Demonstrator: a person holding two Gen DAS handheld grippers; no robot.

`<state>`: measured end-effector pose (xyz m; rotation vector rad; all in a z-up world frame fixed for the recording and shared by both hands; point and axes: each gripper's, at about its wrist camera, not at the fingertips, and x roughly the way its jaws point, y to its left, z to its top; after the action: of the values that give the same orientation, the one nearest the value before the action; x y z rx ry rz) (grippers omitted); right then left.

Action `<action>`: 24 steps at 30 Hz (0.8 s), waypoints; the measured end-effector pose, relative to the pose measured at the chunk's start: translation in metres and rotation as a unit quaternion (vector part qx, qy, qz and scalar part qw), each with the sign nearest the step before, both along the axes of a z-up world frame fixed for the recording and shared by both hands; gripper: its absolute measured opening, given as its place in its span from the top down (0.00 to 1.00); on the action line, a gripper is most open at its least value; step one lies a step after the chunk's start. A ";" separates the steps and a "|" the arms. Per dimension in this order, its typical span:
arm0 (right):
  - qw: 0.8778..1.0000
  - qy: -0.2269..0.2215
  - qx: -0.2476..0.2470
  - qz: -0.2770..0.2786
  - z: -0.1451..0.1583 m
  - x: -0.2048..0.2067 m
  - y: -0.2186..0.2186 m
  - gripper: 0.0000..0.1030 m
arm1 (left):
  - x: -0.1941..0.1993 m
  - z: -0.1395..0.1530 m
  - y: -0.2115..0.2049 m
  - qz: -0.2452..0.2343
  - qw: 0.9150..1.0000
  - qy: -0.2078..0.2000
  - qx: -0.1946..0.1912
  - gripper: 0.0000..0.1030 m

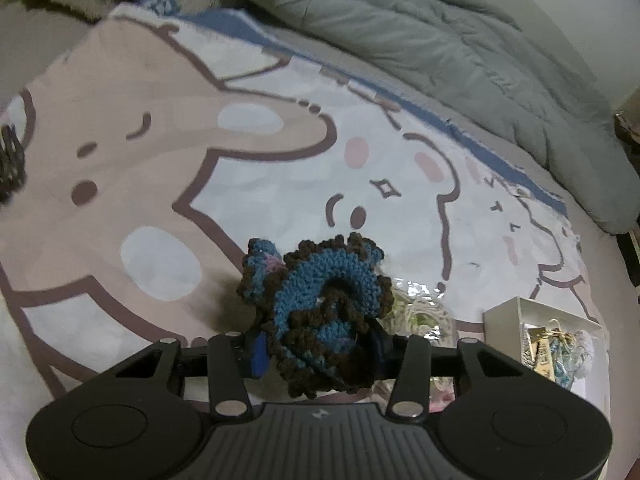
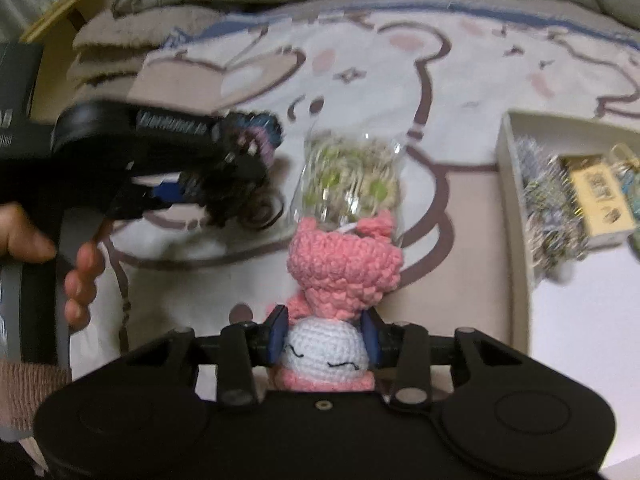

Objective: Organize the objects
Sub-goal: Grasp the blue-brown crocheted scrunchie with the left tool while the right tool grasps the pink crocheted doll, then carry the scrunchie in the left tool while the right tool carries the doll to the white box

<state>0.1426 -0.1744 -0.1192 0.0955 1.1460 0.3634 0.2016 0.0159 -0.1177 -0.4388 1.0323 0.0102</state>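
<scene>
Across the bed lay a cartoon-print blanket, with a grey quilt bunched along its far edge. Near the blanket's right side sat a white box full of small trinkets, and beside it a clear bag of green-and-cream pieces. Left of that bag, the left gripper was clamped on a blue-and-brown crochet piece, lifted off the blanket, a hand on its handle. Nearer, the right gripper had its 2 blue pads pressed against a pink-and-white crochet doll.
</scene>
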 end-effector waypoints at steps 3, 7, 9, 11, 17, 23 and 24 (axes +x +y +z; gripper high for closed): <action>0.999 -0.034 -0.010 -0.006 0.014 -0.004 -0.005 0.61 | -0.009 0.014 0.001 -0.007 1.000 -0.017 0.009 0.54; 0.998 -0.068 -0.007 -0.009 0.030 -0.009 -0.009 0.61 | -0.024 0.036 0.000 -0.021 0.998 -0.047 0.036 0.54; 0.996 -0.085 -0.006 -0.010 0.040 -0.013 -0.010 0.61 | -0.032 0.046 0.002 -0.025 0.997 -0.059 0.037 0.54; 0.994 -0.105 -0.007 -0.010 0.048 -0.016 -0.009 0.61 | -0.041 0.055 0.002 -0.029 0.996 -0.070 0.044 0.54; 0.988 -0.157 -0.005 -0.013 0.074 -0.029 -0.006 0.61 | -0.064 0.079 0.001 -0.043 0.991 -0.105 0.069 0.54; 0.981 -0.192 0.006 -0.027 0.094 -0.041 -0.010 0.61 | -0.090 0.100 -0.004 -0.061 0.985 -0.136 0.089 0.54; 0.980 -0.198 0.005 -0.027 0.097 -0.043 -0.010 0.61 | -0.094 0.103 -0.006 -0.065 0.984 -0.141 0.093 0.54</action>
<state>0.1000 -0.1840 -0.0226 0.0589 0.7456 0.3215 0.1073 0.0096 -0.0149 -0.1949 0.7714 -0.0701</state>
